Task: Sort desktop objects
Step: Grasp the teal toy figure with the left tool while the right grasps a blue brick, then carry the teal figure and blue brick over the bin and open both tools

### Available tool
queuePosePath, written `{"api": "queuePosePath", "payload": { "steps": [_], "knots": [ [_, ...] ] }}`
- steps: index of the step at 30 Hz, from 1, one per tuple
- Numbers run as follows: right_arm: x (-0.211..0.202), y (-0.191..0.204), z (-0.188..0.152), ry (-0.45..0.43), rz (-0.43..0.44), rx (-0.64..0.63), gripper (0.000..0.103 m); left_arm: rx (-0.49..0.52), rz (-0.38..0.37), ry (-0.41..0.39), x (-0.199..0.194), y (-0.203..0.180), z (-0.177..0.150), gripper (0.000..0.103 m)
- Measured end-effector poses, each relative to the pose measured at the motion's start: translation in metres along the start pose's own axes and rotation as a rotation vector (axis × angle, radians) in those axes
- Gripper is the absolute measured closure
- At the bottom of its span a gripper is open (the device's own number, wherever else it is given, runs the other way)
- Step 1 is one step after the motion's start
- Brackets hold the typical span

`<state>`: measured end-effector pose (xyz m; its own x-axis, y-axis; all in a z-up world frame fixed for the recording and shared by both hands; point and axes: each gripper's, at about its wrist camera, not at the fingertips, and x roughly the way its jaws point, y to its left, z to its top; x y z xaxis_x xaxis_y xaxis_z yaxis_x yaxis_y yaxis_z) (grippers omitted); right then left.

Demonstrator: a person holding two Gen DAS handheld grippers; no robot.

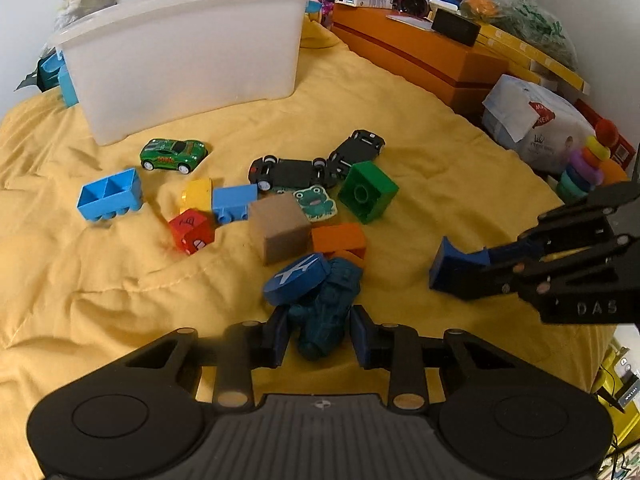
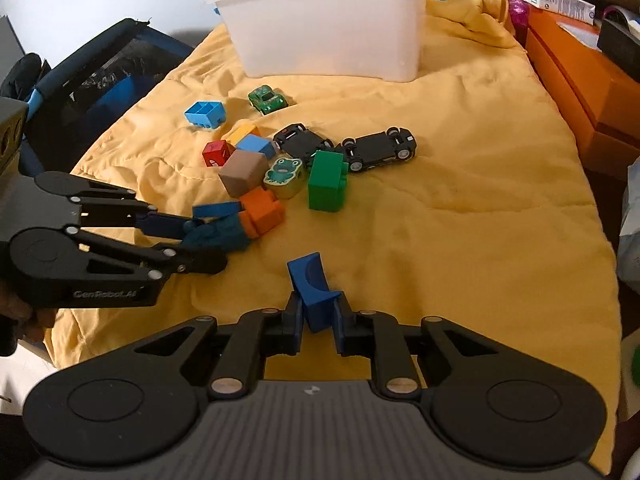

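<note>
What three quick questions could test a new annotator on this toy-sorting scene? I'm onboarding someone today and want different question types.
1. True or false: the right hand-held gripper is shut on a dark blue plastic block with a curved notch.
2. Which toy lies between the pads of the left hand-held gripper? A) the green toy car B) the teal figure-shaped toy C) the tan wooden cube
3. Fill in: the two black toy cars lie with their ____ facing up.

Key: 1 true; 2 B; 3 undersides.
</note>
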<state>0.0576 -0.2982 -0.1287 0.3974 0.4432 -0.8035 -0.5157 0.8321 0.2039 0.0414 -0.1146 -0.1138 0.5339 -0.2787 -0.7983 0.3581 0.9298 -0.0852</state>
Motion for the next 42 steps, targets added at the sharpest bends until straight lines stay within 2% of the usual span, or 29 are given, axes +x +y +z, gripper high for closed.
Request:
{"api": "queuePosePath", "payload": {
  "steps": [4, 6, 11, 14, 16, 18, 20, 21, 25, 29, 31, 32, 36, 42],
  "knots": [
    [-0.001, 0.000, 0.001, -0.017, 0.014, 0.015, 0.088, 0.002, -0.010, -0.016, -0.010, 0.003, 0.001, 0.072],
    [-0.006, 0.001, 0.004, -0.035, 0.018, 0.015, 0.090, -0.032, -0.015, -0.031, -0.021, 0.010, 0.003, 0.082],
    [-0.020, -0.001, 0.017, -0.101, 0.027, 0.040, 0.092, -0.088, -0.012, -0.099, -0.056, 0.029, 0.008, 0.081],
    [-0.018, 0.000, 0.025, -0.098, 0.026, 0.027, 0.092, -0.095, 0.005, -0.081, -0.054, 0.038, 0.009, 0.081],
    [-0.006, 0.002, 0.026, -0.040, 0.029, 0.001, 0.091, -0.090, -0.006, -0.032, -0.044, 0.040, 0.006, 0.080],
    [-0.002, 0.007, 0.023, -0.034, -0.015, -0.036, 0.076, -0.086, -0.010, 0.032, -0.031, 0.037, 0.002, 0.073],
    [0.001, 0.009, 0.021, -0.028, -0.034, -0.041, 0.047, -0.067, 0.003, 0.057, -0.021, 0.034, -0.002, 0.070],
    [0.002, 0.009, 0.020, -0.030, -0.032, -0.041, 0.046, -0.066, 0.009, 0.059, -0.019, 0.034, -0.005, 0.069],
    [0.011, 0.007, 0.018, -0.020, -0.036, -0.007, 0.046, -0.070, 0.012, 0.035, -0.013, 0.031, -0.006, 0.056],
    [0.017, 0.002, 0.021, -0.029, -0.067, 0.038, 0.046, -0.009, 0.027, 0.024, -0.007, 0.023, -0.001, 0.054],
    [0.019, 0.003, 0.022, -0.032, -0.066, 0.027, 0.051, 0.014, 0.022, 0.023, -0.005, 0.021, 0.000, 0.058],
    [0.021, 0.003, 0.022, -0.026, -0.063, 0.019, 0.063, 0.022, 0.024, 0.016, -0.005, 0.021, 0.000, 0.073],
    [0.015, 0.001, 0.024, -0.040, -0.051, 0.036, 0.063, -0.002, -0.013, 0.016, -0.011, 0.026, 0.002, 0.075],
    [-0.012, -0.001, 0.033, -0.110, -0.038, 0.064, 0.063, -0.080, -0.013, -0.076, -0.049, 0.038, 0.012, 0.075]
  ]
}}
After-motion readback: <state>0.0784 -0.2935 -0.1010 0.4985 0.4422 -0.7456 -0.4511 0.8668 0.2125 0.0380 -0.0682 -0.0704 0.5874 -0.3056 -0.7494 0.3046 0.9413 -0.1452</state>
